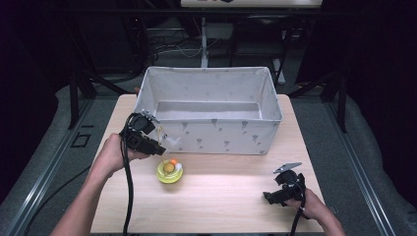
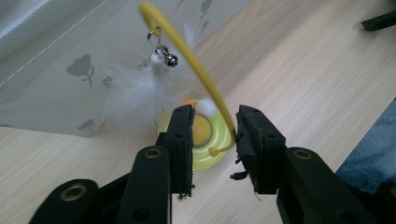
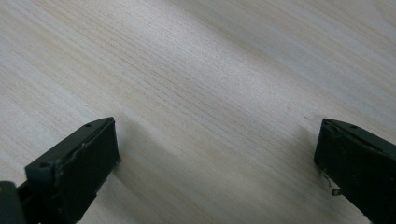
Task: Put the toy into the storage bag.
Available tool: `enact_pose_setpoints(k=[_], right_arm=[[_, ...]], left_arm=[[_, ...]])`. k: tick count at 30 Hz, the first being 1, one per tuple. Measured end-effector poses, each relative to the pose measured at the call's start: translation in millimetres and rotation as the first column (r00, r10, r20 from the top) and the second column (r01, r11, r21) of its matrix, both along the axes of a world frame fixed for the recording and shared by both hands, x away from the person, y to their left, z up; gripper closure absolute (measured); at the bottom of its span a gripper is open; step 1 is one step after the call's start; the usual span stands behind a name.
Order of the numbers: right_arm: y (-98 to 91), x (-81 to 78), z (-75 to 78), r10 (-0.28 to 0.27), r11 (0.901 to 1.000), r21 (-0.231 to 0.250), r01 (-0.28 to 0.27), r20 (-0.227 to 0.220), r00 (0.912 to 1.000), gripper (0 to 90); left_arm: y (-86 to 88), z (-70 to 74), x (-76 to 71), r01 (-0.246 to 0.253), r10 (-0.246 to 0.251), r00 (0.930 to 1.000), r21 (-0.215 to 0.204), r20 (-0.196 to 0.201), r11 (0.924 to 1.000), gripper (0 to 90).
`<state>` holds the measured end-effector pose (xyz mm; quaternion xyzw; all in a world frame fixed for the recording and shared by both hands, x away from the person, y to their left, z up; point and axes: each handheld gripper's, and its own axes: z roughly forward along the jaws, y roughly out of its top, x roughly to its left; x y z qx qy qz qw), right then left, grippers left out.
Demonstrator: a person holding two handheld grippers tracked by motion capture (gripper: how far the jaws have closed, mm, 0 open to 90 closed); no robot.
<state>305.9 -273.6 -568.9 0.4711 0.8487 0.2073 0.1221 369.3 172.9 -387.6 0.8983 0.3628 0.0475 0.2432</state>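
Note:
A yellow toy (image 1: 169, 172) stands on the table just in front of the fabric bin: a round base (image 2: 204, 138) holding an orange ball and a white ball. From it rises a curved yellow wire (image 2: 187, 49) with a small bell (image 2: 171, 59) and a white feather (image 2: 135, 91) hanging near its top. My left gripper (image 1: 160, 149) hovers over the toy's left side, open. In the left gripper view (image 2: 215, 116) the wire passes between the jaws and rests against the right one. My right gripper (image 1: 269, 196) is open wide (image 3: 215, 135) low over bare wood at the front right.
The large white fabric bin (image 1: 211, 133) with grey prints stands across the back of the wooden table (image 1: 221, 204); its front wall (image 2: 56, 70) is close behind the toy. Part of the person's blue trouser leg (image 2: 373, 156) shows beyond the table edge.

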Motion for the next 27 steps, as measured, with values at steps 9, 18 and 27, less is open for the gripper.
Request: enact_pose_setpoints(k=[9,18,27], right_arm=[[0.6,-0.2,-1.6,-0.004,0.9998,0.021,0.004,0.004,1.0,0.0],[0.6,-0.3,-1.4,-0.005,0.9998,0.018,0.005,0.003,1.0,0.0],[-0.1,-0.4,-0.3,-0.003,1.0,0.001,0.003,0.004,1.0,0.0]], left_arm=[[3.3,-0.7,0.5,0.003,-0.003,1.0,0.013,-0.005,0.9999,79.3],[7.2,0.7,-1.5,0.005,-0.005,0.9999,0.026,-0.011,0.9996,79.5],[7.3,0.4,-2.8,0.015,-0.014,0.9998,0.048,-0.014,0.9987,83.3]])
